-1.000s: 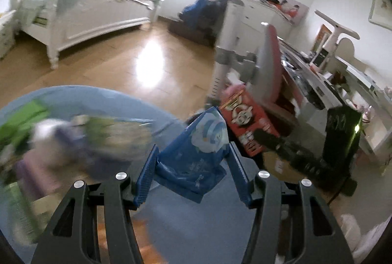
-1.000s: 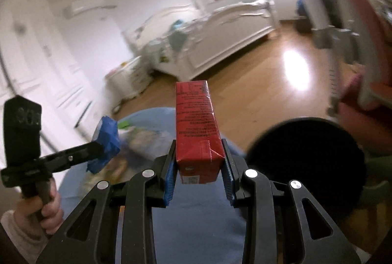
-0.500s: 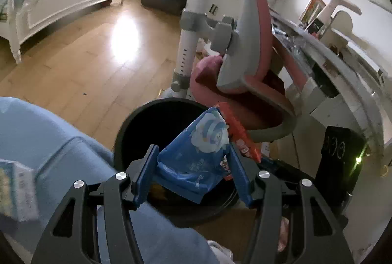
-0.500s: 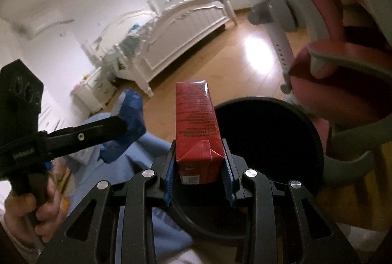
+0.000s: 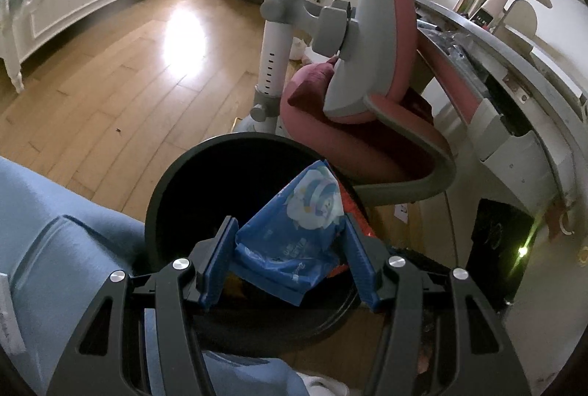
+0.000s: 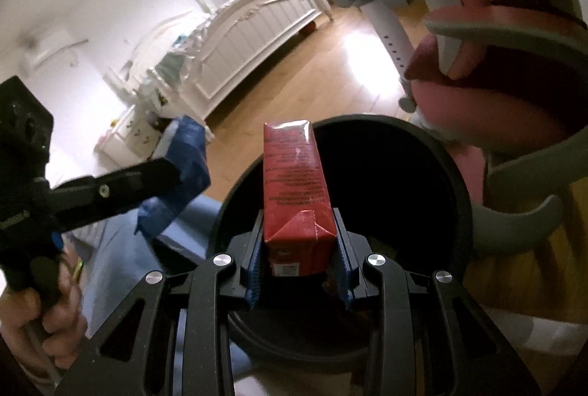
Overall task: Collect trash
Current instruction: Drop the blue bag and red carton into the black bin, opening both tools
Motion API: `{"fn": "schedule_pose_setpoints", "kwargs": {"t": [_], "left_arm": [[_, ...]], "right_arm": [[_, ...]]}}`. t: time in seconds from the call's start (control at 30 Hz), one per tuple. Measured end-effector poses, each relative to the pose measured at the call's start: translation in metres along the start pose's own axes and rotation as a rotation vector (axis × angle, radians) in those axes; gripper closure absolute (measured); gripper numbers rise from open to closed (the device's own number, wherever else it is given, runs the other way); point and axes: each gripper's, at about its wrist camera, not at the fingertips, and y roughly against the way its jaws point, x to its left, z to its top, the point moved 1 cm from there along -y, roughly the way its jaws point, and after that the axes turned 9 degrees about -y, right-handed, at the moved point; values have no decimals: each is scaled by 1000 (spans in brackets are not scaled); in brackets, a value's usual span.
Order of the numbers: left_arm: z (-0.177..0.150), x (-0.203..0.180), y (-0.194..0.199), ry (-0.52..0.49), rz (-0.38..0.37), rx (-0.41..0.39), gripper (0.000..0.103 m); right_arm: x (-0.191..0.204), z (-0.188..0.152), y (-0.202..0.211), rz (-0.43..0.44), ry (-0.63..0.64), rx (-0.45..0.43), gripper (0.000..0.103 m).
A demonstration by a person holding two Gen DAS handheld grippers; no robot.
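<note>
Left gripper (image 5: pixel 288 256) clamps a crumpled blue wrapper (image 5: pixel 294 234) over the black trash bin (image 5: pixel 158 197). Right gripper (image 6: pixel 299 262) grips a red carton (image 6: pixel 296 190) upright above the bin's mouth, w/ pink chair (image 5: pixel 367 124) just beside.

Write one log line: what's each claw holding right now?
left gripper: shut on blue wrapper | right gripper: shut on red carton | both over black bin

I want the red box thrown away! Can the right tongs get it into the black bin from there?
Probably yes. The right tongs hold the red carton right over the black bin, whose mouth is open with nothing across it.
</note>
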Motion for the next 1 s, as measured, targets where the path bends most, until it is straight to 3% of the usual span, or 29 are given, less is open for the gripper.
{"fn": "schedule_pose_setpoints", "kwargs": {"t": [0.4, 0.63, 0.87, 1.0], "left_arm": [[1, -4, -13, -14, -1, 31, 44], [2, -3, -14, -11, 18, 31, 34], [2, -1, -13, 0, 8, 30, 30], [2, -7, -8, -10, -18, 27, 28]], "right_arm": [[-7, -2, -6, -1, -15, 24, 70], [-9, -2, -10, -7, -34, 41, 70], [-4, -2, -4, -16, -32, 32, 54], [2, -3, -1, -12, -20, 29, 52]]}}
